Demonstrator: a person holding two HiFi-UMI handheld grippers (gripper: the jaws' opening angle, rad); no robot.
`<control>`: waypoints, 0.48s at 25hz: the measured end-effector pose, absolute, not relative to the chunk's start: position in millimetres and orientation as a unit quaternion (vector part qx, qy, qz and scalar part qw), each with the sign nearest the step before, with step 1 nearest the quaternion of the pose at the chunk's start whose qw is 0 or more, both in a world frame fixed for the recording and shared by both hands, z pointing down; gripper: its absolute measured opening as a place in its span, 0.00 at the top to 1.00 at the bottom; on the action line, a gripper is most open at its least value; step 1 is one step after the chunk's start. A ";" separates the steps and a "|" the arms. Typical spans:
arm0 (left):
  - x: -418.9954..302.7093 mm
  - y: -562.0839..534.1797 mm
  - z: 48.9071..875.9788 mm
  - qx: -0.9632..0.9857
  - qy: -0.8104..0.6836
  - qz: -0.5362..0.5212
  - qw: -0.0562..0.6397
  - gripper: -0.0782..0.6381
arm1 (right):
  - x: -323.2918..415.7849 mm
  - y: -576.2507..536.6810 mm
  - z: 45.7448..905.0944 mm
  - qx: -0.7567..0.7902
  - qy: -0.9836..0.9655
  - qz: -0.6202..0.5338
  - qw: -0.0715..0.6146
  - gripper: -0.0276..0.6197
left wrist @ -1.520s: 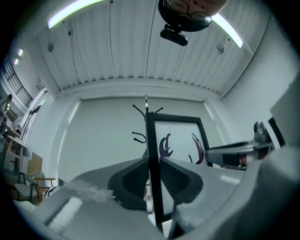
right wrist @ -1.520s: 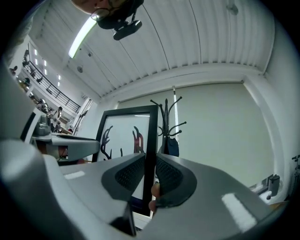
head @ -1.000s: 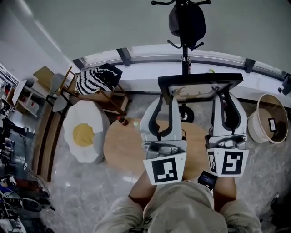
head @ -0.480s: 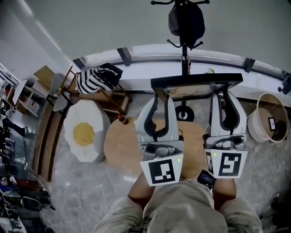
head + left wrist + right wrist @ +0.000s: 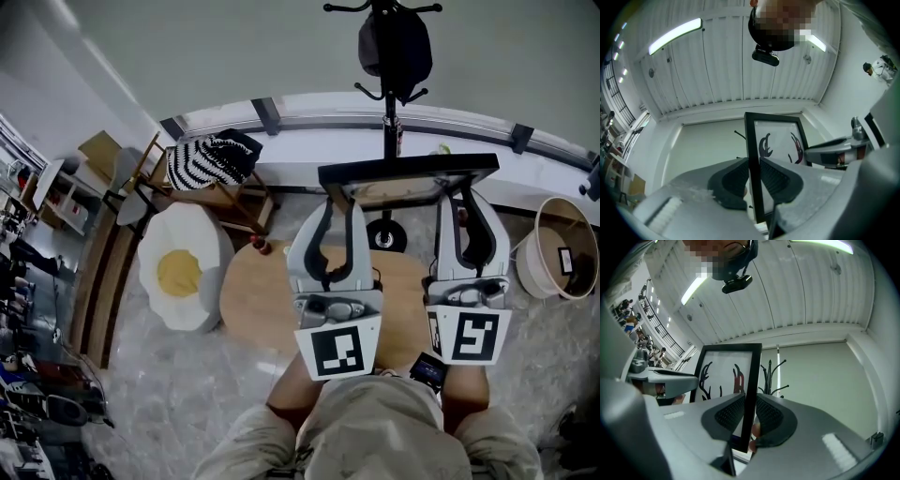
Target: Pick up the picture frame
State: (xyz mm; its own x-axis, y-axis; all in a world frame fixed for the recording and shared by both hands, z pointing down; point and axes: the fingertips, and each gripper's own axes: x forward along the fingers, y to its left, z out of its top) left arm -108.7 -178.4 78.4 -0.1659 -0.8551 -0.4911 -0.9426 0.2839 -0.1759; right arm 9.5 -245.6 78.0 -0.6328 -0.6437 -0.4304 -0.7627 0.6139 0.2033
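A black picture frame (image 5: 408,172) with an antler print hangs in the air above the round wooden table (image 5: 253,300), held up between both grippers. My left gripper (image 5: 337,202) is shut on the frame's left side bar. In the left gripper view that bar (image 5: 753,140) runs upright between the ribbed pads (image 5: 736,176). My right gripper (image 5: 462,202) is shut on the right side bar. The right gripper view shows the bar (image 5: 751,376) pinched between the pads (image 5: 768,414), with the print (image 5: 722,373) to its left. Both grippers point upward and away from me.
Behind the table stand a black coat stand (image 5: 392,56) with a dark bag, a wooden chair with a striped cloth (image 5: 211,161) and an egg-shaped cushion (image 5: 183,267). A round basket (image 5: 558,248) sits at the right. A small red bottle (image 5: 262,247) stands at the table's far edge.
Both grippers keep their hold on the frame and stay in place. Only the head view has shifted slightly.
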 end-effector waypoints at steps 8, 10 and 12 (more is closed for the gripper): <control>-112.1 -179.6 82.1 -0.594 0.764 0.092 0.236 0.78 | 6.8 -245.7 78.5 -0.392 0.887 0.192 0.150 0.84; -113.1 -180.3 82.7 -0.593 0.765 0.092 0.236 0.78 | 6.1 -245.9 79.6 -0.391 0.888 0.192 0.148 0.84; -112.2 -180.7 82.3 -0.593 0.764 0.093 0.237 0.78 | 7.0 -246.4 80.9 -0.392 0.888 0.192 0.146 0.84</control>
State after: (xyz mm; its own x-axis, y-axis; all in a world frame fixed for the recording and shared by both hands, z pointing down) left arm -112.2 -180.7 82.3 -0.1839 -0.8617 -0.4729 -0.9500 0.2793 -0.1394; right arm 7.0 -246.4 80.9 -0.6506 -0.6393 -0.4099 -0.7516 0.6195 0.2267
